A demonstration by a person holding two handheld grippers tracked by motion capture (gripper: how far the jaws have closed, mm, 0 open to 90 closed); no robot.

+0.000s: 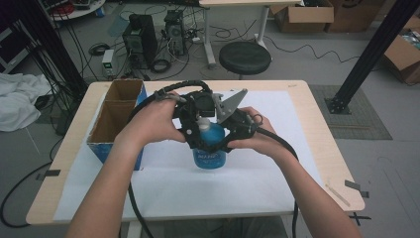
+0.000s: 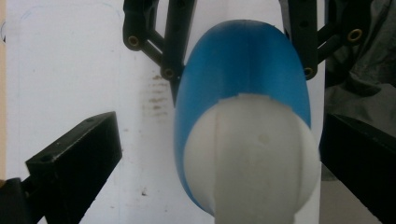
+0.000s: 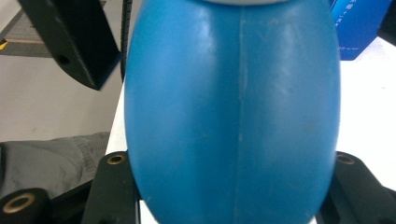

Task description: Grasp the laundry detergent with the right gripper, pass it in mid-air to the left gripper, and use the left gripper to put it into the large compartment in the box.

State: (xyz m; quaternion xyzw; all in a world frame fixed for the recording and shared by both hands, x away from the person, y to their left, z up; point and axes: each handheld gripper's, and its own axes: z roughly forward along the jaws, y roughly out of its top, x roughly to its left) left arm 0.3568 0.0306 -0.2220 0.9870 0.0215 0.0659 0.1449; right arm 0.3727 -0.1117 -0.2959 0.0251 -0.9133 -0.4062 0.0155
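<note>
Right gripper (image 1: 218, 141) jaws clamp blue bottle (image 1: 209, 151); left gripper (image 1: 198, 115) jaws open around cap.

**Around the table: what's there**

Cardboard box (image 1: 116, 121) w/ blue sides sits on table's (image 1: 317, 129) left part, open top, two compartments, nothing visible inside. White sheet (image 1: 277, 163) covers most of the wood tabletop. Tape bits near front right edge (image 1: 354, 186). Beyond the far edge: round black stool (image 1: 244, 57), two computer towers (image 1: 140, 39) on floor w/ tangled cables nearby. White cloth (image 1: 17, 99) heaped at far left. Cardboard boxes (image 1: 303, 15) at back right, black post (image 1: 369, 54) leaning there.
</note>
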